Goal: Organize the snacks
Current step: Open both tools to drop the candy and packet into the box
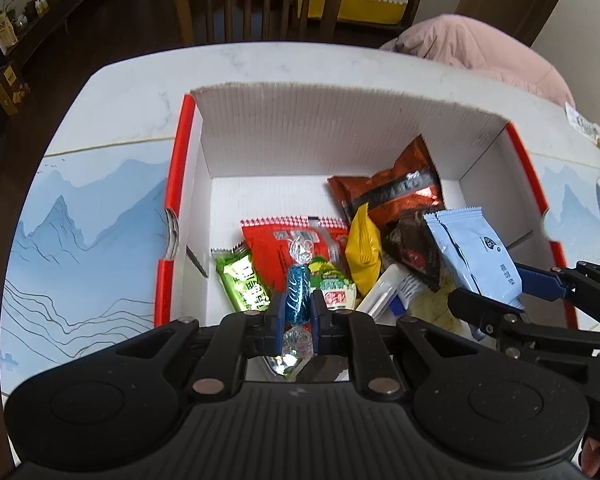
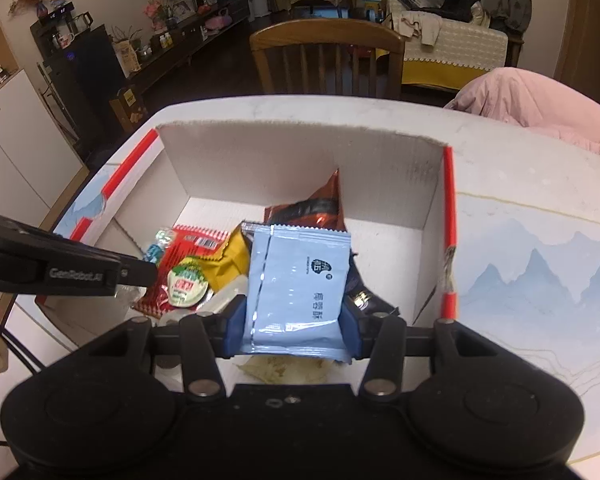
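Above the corrugated white cardboard box: left gripper clamped on a twisted foil blue candy; right gripper pinching a flat, glossy pale-blue packet. Inside the box, crinkled red, green, yellow and orange wrappers.

Far half of the box floor bare
My way in: near-edge snack pile and tall walls crowd me.

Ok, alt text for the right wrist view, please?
The right gripper holds a light blue packet above an open white box already holding snacks. The left gripper reaches in from the left.
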Tool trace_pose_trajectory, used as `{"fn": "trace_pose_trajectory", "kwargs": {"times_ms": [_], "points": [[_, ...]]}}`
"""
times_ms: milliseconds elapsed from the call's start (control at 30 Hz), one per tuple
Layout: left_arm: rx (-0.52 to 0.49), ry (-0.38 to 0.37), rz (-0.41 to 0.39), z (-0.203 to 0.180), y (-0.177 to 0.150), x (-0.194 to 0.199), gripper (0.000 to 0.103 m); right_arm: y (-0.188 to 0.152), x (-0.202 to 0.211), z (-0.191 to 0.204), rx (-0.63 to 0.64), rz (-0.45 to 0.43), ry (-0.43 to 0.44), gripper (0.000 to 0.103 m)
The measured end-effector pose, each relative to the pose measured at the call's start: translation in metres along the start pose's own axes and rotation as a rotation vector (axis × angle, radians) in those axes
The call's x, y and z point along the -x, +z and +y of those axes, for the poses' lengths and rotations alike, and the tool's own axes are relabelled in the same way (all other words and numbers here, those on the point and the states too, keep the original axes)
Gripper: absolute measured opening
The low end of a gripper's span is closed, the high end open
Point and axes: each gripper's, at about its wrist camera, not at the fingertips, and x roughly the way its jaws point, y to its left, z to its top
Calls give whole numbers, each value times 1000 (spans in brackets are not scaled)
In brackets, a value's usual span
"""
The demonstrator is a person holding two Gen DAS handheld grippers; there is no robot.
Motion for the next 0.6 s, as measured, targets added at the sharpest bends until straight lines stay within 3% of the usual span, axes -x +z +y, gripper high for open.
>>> {"fn": "trace_pose_trajectory", "kwargs": {"times_ms": [367, 600], "points": [[-5, 7, 22, -1, -6, -10, 12, -6, -4, 4, 13, 22, -4, 48], [-24, 5, 2, -3, -12, -1, 13, -6, 5, 4, -1, 6, 2, 54]]}}
